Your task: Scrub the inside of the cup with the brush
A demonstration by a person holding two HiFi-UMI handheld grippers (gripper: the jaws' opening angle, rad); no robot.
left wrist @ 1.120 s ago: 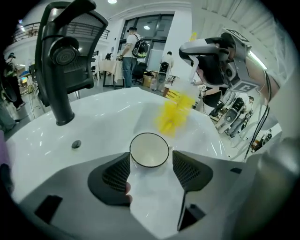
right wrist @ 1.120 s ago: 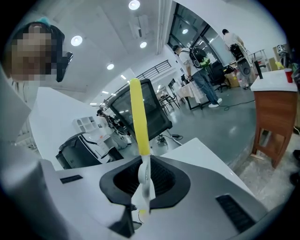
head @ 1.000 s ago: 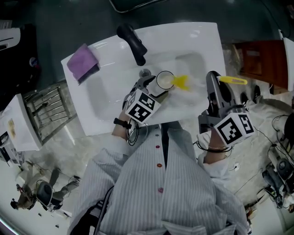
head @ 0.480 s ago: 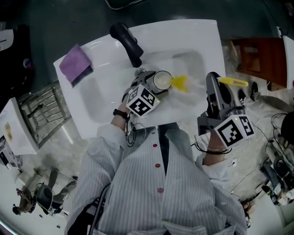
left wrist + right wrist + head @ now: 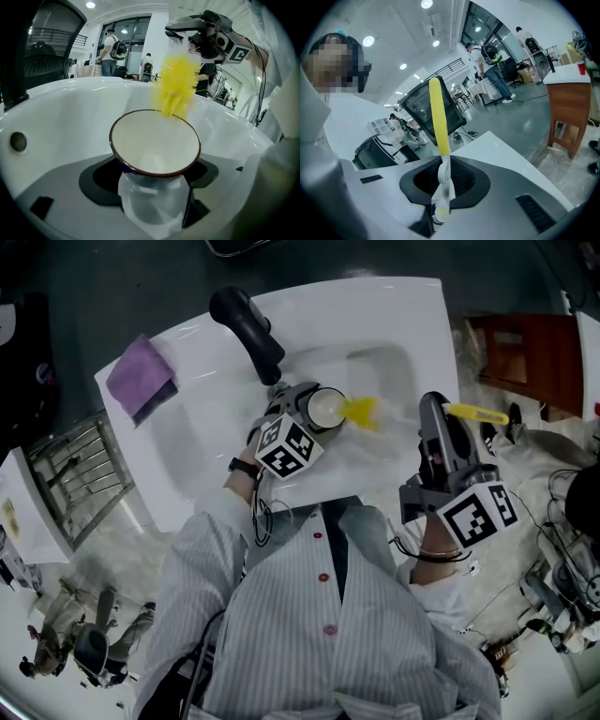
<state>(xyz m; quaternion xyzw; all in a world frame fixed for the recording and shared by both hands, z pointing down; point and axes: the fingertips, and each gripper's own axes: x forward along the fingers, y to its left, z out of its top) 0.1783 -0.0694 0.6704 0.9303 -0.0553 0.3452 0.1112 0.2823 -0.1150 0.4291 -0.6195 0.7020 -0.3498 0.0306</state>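
The cup [image 5: 325, 409] is round and glossy white with a thin dark rim. It flares towards the mouth and stands mouth-up in the smooth white sink [image 5: 394, 315], just right of the drain. The left gripper [image 5: 300, 409] has just been opening its jaws; they stand wide with the cup's lower body between them, and a cloudy translucent pad covers that part in the left gripper view. The brush [image 5: 439, 117] has a slim yellow handle that runs into a white stem. The right gripper [image 5: 443, 185] is clamped on that stem. The fluffy yellow bristles [image 5: 362, 412] hang just past the cup's far rim, outside the mouth. There is one cup, one brush and two grippers, each with a marker cube. A curved black faucet [image 5: 246, 326] rises at the sink's back edge, close to the cup on its left. A purple sponge [image 5: 139, 379] lies on the sink's left corner, well apart. A wire rack [image 5: 80, 460] sits left of the sink and a wooden table [image 5: 520, 362] to its right. The person's striped shirt [image 5: 319, 634] hides the sink's near edge in the head view.
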